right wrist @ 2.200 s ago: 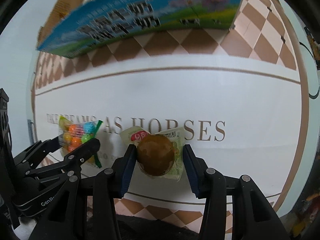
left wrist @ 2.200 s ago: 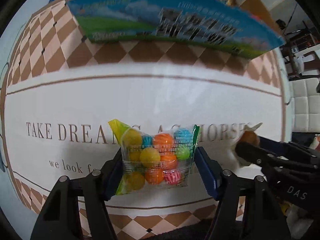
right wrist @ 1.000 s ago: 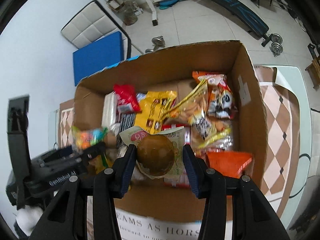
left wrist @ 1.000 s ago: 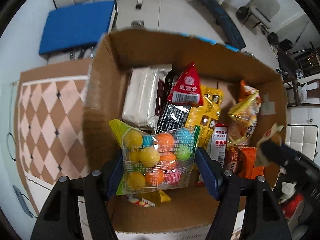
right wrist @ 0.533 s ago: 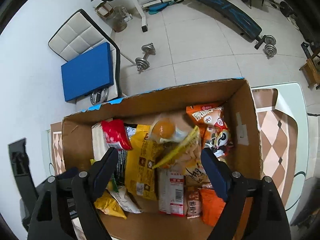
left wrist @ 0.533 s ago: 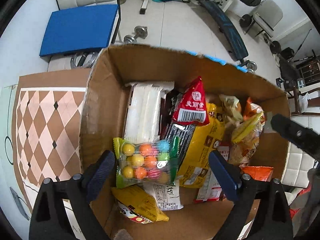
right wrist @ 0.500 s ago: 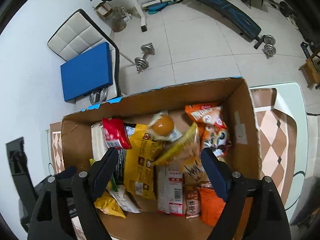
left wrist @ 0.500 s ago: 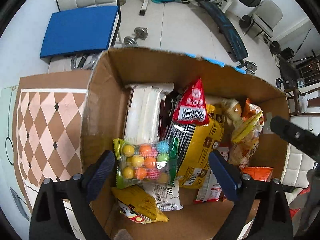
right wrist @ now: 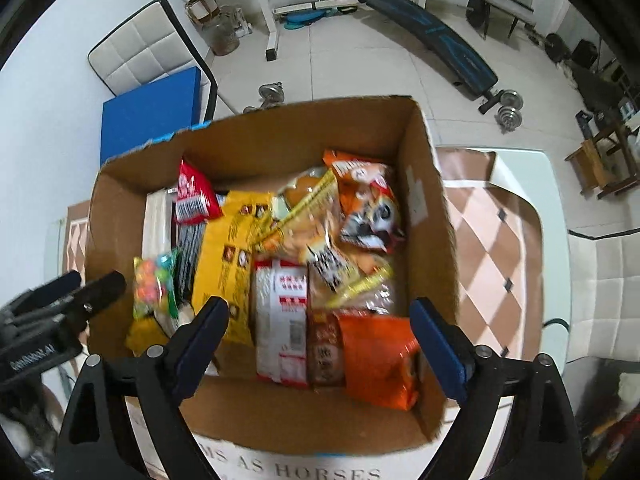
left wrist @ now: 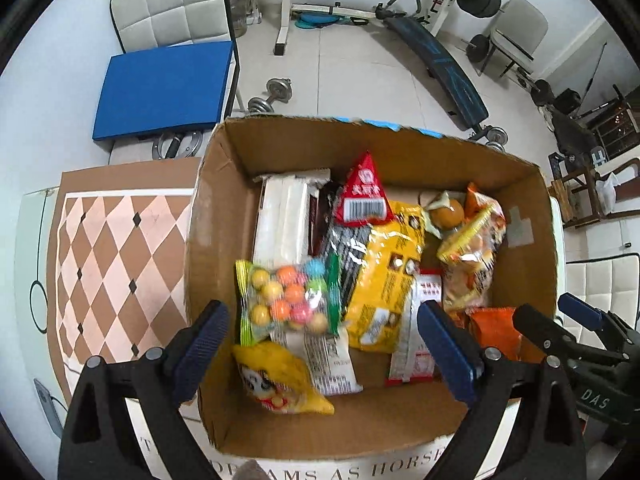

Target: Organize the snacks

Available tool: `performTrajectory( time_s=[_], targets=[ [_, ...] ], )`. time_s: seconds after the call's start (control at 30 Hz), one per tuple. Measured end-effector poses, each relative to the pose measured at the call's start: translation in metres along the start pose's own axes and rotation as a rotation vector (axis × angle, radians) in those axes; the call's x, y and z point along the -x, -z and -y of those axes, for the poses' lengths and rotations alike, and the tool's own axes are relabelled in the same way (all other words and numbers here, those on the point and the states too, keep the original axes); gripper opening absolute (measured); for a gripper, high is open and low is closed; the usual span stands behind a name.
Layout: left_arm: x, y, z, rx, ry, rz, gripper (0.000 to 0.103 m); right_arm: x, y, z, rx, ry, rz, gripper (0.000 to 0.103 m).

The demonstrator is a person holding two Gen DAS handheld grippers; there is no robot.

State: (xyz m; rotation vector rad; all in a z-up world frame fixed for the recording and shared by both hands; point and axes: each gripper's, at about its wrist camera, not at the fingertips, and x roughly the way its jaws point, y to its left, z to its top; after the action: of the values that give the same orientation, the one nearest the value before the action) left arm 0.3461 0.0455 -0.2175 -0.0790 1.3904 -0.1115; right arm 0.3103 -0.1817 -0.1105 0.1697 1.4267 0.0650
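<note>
On a patterned table before a home gym sits the cardboard box (left wrist: pixel 208 216); both grippers, left (left wrist: pixel 324 344) and right (right wrist: pixel 320 340), gape empty above it; candy bag (left wrist: pixel 290 300) lies inside, nearest the left.

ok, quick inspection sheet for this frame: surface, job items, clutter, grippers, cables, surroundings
Surface: table with a brown and pink diamond cloth; printed lettering along its near edge.
Job's things: open cardboard box packed with snacks. Bag of coloured candy balls lies on the pile at the left; wrapped brown bun lies near the far wall; yellow bag in the middle; orange packet at the near right.
Clutter: nothing seen on the cloth outside the box.
Grippers: left gripper and right gripper above the box, jaws wide, having just opened, nothing between them.
Cables: thin dark loop at the table's left edge.
Surroundings: weight bench, dumbbells, white chairs, blue pad.
</note>
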Motion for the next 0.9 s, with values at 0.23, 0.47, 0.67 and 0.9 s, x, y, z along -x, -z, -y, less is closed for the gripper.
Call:
performTrajectory(
  time_s=[0.23,0.47,0.67,0.9],
  targets=[
    [0.028,0.026,0.013,-0.024,-0.013,0.071,0.101,0.032,0.026,0.005,-0.006,0.004,0.042,0.096],
    [0.076,0.062,0.02,-0.016,-0.021,0.165,0.101,0.076,0.061,0.005,0.006,0.006,0.112,0.096],
    [0.122,0.106,0.028,-0.037,-0.046,0.268,0.101,0.125,0.106,0.006,0.011,0.005,0.192,0.096],
    [0.164,0.16,0.035,-0.056,-0.045,0.325,0.101,0.184,0.159,0.004,0.032,-0.003,0.269,0.097]
  ],
)
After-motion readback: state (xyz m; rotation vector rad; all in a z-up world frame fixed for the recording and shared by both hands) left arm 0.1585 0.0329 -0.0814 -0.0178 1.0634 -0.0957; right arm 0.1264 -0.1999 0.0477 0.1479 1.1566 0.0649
